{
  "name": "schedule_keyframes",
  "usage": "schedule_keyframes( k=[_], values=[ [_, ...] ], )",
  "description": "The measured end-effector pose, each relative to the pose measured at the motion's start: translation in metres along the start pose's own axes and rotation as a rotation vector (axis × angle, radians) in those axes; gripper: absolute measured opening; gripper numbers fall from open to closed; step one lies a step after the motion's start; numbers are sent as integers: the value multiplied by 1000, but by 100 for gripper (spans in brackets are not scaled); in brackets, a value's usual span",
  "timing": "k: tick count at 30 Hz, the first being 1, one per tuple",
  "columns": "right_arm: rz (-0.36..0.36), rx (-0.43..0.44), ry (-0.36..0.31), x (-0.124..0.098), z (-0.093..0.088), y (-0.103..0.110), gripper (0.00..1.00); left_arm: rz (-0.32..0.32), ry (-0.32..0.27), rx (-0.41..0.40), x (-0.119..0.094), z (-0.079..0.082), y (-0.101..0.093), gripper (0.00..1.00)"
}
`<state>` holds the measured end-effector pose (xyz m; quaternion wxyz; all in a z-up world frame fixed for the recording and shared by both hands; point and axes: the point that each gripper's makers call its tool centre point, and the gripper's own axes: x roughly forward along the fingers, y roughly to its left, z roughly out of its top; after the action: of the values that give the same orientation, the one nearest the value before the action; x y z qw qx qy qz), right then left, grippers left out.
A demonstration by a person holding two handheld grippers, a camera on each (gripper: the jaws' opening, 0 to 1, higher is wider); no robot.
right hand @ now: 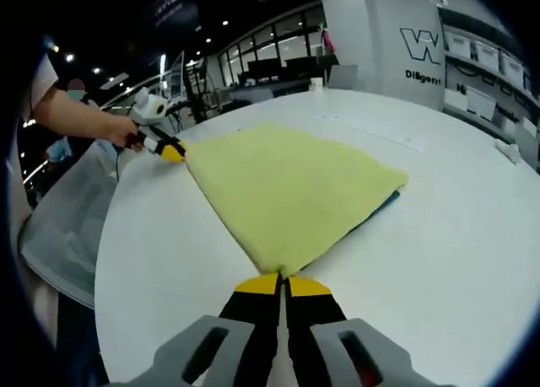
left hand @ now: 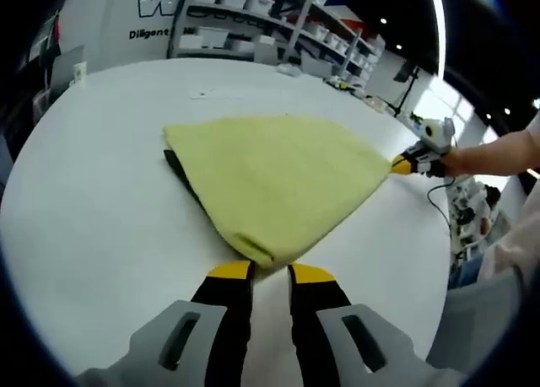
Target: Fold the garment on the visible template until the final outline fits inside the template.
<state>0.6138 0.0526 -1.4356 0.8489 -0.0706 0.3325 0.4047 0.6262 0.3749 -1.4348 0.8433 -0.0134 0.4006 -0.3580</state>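
Observation:
A yellow-green garment (left hand: 270, 180) lies spread on the round white table (left hand: 93, 218). It covers a dark template (left hand: 179, 169), of which a thin strip shows along one side. In the left gripper view my left gripper (left hand: 271, 269) is shut on the garment's near corner. The right gripper (left hand: 412, 163) pinches the far right corner. In the right gripper view the garment (right hand: 287, 189) runs from my right gripper (right hand: 283, 282), shut on its near corner, to the left gripper (right hand: 171, 151) at the far corner. The template's (right hand: 378, 210) bluish edge peeks out on the right.
A person's hand (right hand: 118, 132) holds the left gripper. Grey fabric (right hand: 59, 218) hangs off the table's left edge. Shelves with white bins (left hand: 253, 20) stand behind the table. A small white object (right hand: 504, 149) lies near the far right edge.

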Motion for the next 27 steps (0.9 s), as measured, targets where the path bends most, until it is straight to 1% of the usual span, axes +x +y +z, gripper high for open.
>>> schedule_keyframes(
  k=[4,8,10,12,16,20,25,26,27],
  values=[
    [1,1,1,0,0,1,0,17,-10,-29,0,2,5,3],
    [2,-1,2,0,0,1,0,20,-10,-23,0,3,5,0],
    [2,-4,2,0,0,0,0,18,-13,-22,0,4,7,0],
    [2,-5,3,1,0,0,0,17,-19,8,0,5,8,0],
    [3,-9,5,0,-1,0,0,24,-22,30,-2,6,13,0],
    [4,-15,7,-3,-1,-2,0,25,-14,51,-9,5,17,0],
    [12,-26,10,-4,0,-3,0,44,-1,92,-17,3,24,0],
    [12,-25,10,-4,0,-3,0,36,-1,90,-17,3,23,0],
    [14,-23,11,-4,0,-2,0,9,-3,81,-17,3,17,0]
  ],
)
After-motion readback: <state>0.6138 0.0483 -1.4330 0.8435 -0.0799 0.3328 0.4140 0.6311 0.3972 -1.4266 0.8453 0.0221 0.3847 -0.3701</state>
